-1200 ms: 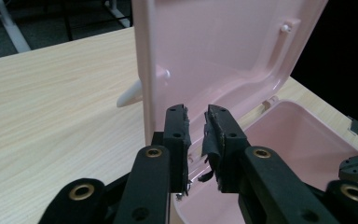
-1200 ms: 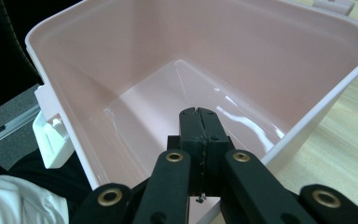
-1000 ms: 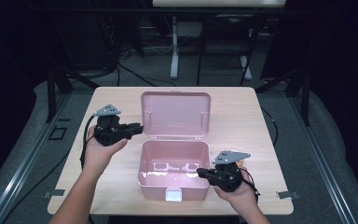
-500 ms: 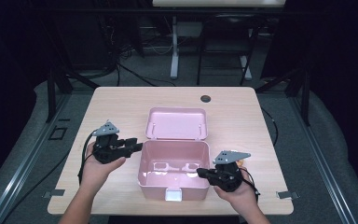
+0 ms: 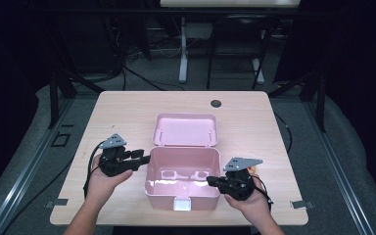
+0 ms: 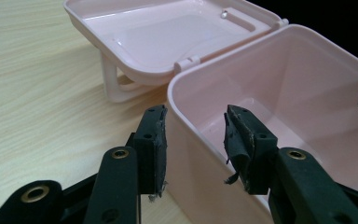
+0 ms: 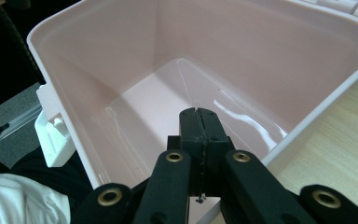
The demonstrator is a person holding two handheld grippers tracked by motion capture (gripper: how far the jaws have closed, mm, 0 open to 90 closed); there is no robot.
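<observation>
An open pink plastic box (image 5: pixel 196 198) stands near the table's front edge. Its lid (image 5: pixel 186 129) is folded back behind it, inner side up. My left gripper (image 5: pixel 144 157) is at the box's left wall. In the left gripper view its jaws (image 6: pixel 193 135) have just been opening and stand open astride the rim of the box (image 6: pixel 307 93), one pad outside and one inside, with the lid (image 6: pixel 168 32) beyond. My right gripper (image 5: pixel 210 181) is at the box's right wall. Its jaws (image 7: pixel 198 114) are shut with nothing between them and reach over the rim above the bare inside of the box (image 7: pixel 168 56).
The wooden table (image 5: pixel 127 112) has a black round grommet (image 5: pixel 216 103) near its far edge. A white latch (image 5: pixel 181 203) sticks out from the box's front wall. Beyond the table are dark floor, cables and stand legs.
The lid has swung from upright back and down behind the box. My left gripper has dropped toward me to the box's left wall with wider jaws. The right hand has stayed still.
</observation>
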